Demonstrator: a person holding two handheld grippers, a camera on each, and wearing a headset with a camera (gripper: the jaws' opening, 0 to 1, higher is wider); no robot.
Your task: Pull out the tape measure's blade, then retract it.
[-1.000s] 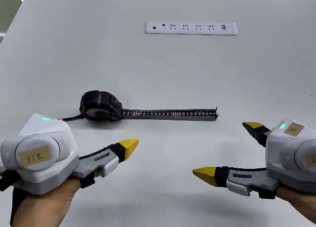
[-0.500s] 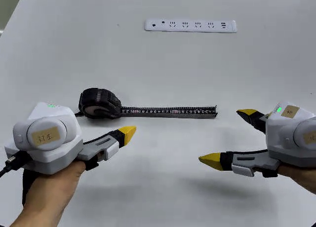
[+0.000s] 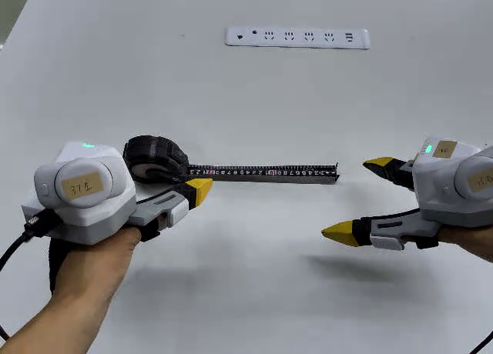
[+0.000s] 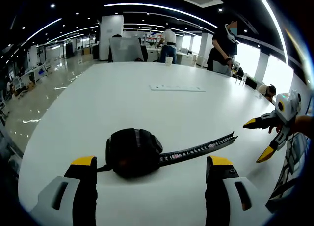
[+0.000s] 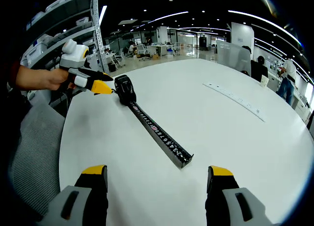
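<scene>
A black tape measure case [image 3: 156, 160] lies on the white table [image 3: 254, 277]. Its dark blade [image 3: 266, 171] is drawn out to the right and lies flat, ending in a hook [image 3: 337, 173]. My left gripper [image 3: 163, 182] is open, close in front of the case [image 4: 133, 151], with its yellow fingertips [image 4: 83, 161] either side of it and apart from it. My right gripper [image 3: 357, 197] is open a short way right of the blade's end [image 5: 185, 161]. Nothing is between its jaws [image 5: 157, 171]. In the left gripper view it [image 4: 257, 140] hangs beyond the blade tip.
A white power strip [image 3: 297, 37] lies flat at the far side of the table. Several people stand past the table's far end in the left gripper view. Shelving and a grey chair show at the left of the right gripper view.
My left gripper has moved forward, up to the tape case. My right gripper has moved forward and a little left, closer to the blade's end. The tape measure has not moved.
</scene>
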